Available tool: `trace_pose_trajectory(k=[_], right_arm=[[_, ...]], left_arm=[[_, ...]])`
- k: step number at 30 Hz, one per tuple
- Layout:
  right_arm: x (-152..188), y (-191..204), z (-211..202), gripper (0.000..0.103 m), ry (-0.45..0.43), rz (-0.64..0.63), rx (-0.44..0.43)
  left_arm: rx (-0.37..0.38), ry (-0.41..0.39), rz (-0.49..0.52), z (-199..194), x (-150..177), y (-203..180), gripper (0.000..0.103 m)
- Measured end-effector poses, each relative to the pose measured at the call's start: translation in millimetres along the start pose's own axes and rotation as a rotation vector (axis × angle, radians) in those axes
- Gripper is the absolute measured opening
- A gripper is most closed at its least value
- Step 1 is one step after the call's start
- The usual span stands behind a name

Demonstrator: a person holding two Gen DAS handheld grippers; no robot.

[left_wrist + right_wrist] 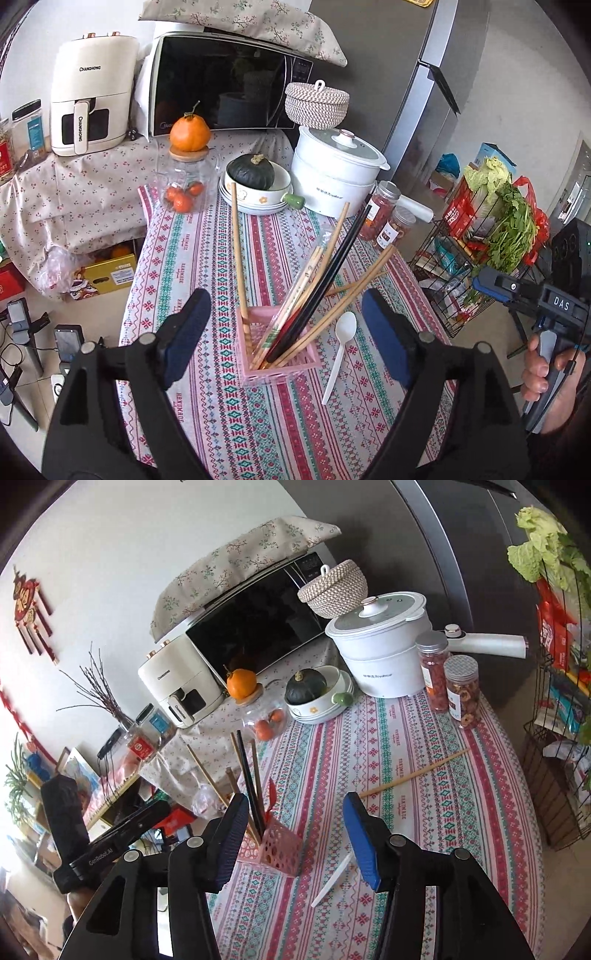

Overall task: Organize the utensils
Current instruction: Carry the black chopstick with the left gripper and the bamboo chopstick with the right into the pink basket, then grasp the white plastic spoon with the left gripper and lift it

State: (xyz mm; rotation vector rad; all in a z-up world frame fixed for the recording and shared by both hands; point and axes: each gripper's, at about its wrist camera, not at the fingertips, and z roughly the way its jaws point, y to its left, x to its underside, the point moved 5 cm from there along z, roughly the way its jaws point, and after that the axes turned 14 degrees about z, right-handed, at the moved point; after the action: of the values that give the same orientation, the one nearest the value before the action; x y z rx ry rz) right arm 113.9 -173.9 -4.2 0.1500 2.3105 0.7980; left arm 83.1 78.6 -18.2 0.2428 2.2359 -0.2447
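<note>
- The left gripper (284, 328) has its jaws spread wide, nothing between the pads, hovering just over the pink basket (277, 363) from the near side.
- That basket sits on the patterned tablecloth (207, 258) and is stuffed with chopsticks (295, 314): a bunch of wooden ones, a black pair, all leaning out at different angles, one light stick standing nearly straight up on the left.
- A white plastic spoon (338, 352) lies flat on the cloth just to the right of the basket, bowl end pointing away, not in the basket.
- One loose wooden chopstick (413, 773) lies on the cloth past the spoon, well apart from the basket.
- The right gripper (295, 830) is also open, about halfway, gripping nothing. In its view the basket is low between the fingers, closer to the left one, and the spoon handle pokes out by the right finger.
- A hand (546, 373) shows at the right edge of the left view, wrapped around the right gripper's handle.
- Back of the table is cluttered: white pot (338, 173), dark squash in a bowl (255, 184), glass jar (186, 181) with an orange (189, 133) sitting on top, microwave (229, 81) behind.
</note>
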Motion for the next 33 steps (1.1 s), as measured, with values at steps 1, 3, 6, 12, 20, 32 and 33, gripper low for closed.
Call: trace_pose_trajectory(k=[1, 3, 6, 12, 20, 32, 33], right_arm=[[-0.4, -7.8, -3.5, 0.058, -0.001, 0.008, 0.014], [-0.7, -22.7, -8.6, 0.061, 0.002, 0.025, 0.041], [0.8, -43.1, -13.4, 0.068, 0.02, 0.046, 0.078], [-0.5, -83.6, -22.5, 0.076, 0.055, 0.1, 0.154], [-8.5, -128.1, -30.4, 0.079, 0.073, 0.187, 0.226], [-17.0, -170.6, -31.9, 0.079, 0.098, 0.305, 0.273], [-17.2, -170.4, -31.3, 0.079, 0.101, 0.3, 0.273]], left_arm=[[0.01, 0.012, 0.005, 1.0, 2.1, -4.8, 0.087], [0.022, 0.038, 0.018, 3.8, 7.1, -14.2, 0.091], [0.023, 0.079, 0.05, 8.6, 14.8, -30.9, 0.094], [0.009, 0.153, 0.17, 25.7, 28.8, -75.4, 0.098], [0.067, 0.33, 0.311, 91.2, 45.3, -148.6, 0.098], [-0.037, 0.596, 0.314, 202.7, 48.3, -155.2, 0.068], [-0.045, 0.602, 0.316, 206.6, 47.9, -154.0, 0.068]])
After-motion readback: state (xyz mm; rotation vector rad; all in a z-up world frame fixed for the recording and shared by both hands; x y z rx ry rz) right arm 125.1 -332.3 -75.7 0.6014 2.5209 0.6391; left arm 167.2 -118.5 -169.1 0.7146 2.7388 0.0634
